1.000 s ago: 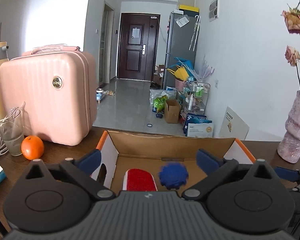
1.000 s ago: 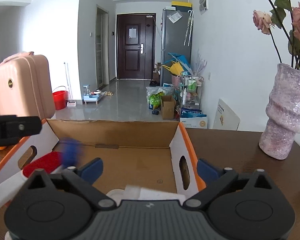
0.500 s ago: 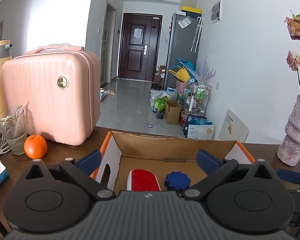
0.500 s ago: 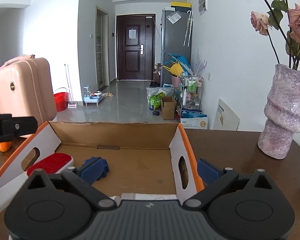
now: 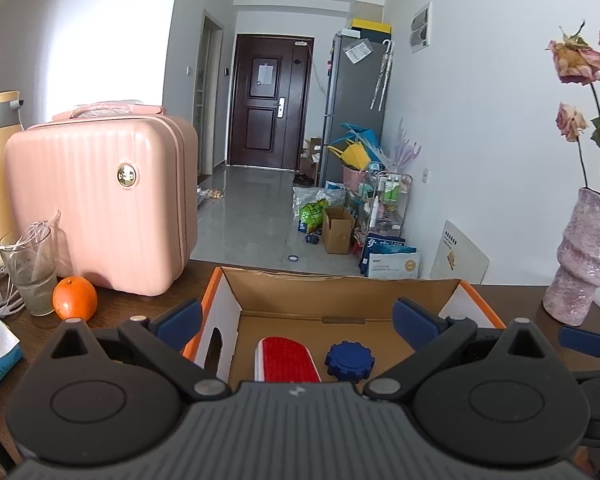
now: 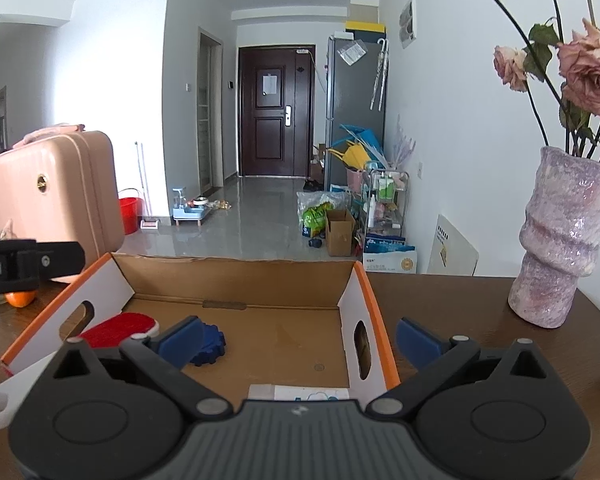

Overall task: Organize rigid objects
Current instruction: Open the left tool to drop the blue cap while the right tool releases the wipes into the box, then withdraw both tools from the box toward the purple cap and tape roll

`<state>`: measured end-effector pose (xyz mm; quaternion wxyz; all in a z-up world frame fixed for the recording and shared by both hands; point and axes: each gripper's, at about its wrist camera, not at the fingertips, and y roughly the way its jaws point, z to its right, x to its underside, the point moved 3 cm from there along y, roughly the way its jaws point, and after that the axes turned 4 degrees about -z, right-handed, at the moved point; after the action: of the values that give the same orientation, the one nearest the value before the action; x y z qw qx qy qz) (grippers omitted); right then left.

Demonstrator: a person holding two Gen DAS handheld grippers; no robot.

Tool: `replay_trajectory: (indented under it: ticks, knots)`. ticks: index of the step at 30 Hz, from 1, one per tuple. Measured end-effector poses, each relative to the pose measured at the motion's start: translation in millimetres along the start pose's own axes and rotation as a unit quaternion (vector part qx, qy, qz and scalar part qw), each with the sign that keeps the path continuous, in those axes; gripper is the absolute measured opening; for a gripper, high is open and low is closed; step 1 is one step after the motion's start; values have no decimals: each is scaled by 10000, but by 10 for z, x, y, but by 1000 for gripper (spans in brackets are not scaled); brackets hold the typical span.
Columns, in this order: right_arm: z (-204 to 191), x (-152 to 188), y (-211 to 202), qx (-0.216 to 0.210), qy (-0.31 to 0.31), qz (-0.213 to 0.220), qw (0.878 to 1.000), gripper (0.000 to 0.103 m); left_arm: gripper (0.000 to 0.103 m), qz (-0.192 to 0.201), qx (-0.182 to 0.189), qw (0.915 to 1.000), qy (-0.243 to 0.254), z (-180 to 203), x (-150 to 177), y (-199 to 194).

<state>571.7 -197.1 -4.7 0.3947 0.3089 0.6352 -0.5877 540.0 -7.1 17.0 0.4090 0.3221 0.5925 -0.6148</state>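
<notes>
A box (image 5: 228,320) sits on the desk (image 6: 460,320) near its far edge. In the box, a brush (image 5: 286,362) lies at the left wall, a cog (image 5: 349,360) just right of it. Left of the box stand a case (image 5: 100,208), an orange (image 5: 75,303) and a glass (image 5: 32,276); a vase (image 6: 556,248) stands well right.

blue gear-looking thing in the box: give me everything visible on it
The blue knob is a round, dark blue piece with a toothed, gear-like rim and a raised round centre; it looks like hard plastic. It lies flat on the floor of the cardboard box, just right of the red-topped brush, close to it; whether they touch is unclear. In the right wrist view one finger of the right gripper hides part of it. Neither gripper holds it; both are open.
</notes>
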Motion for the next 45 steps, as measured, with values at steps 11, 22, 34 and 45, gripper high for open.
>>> replay_trajectory:
  ticks: [11, 22, 34, 45]
  knots:
    - [-24, 115, -372, -29, -132, 327, 9994, 103, 103, 165, 144, 9996, 175, -7, 73, -299]
    - [-71, 388, -804, -88, -325, 494, 9982, 103, 103, 166, 281, 9989, 333, -75, 330, -643]
    - [-64, 707, -1207, -118, -293, 495, 9983, 103, 103, 21, 378, 9985, 398, -131, 632, -985]
    - [-26, 1057, -1536, -76, -232, 388, 9989, 103, 103, -77, 522, 9978, 403, -127, 941, -1290]
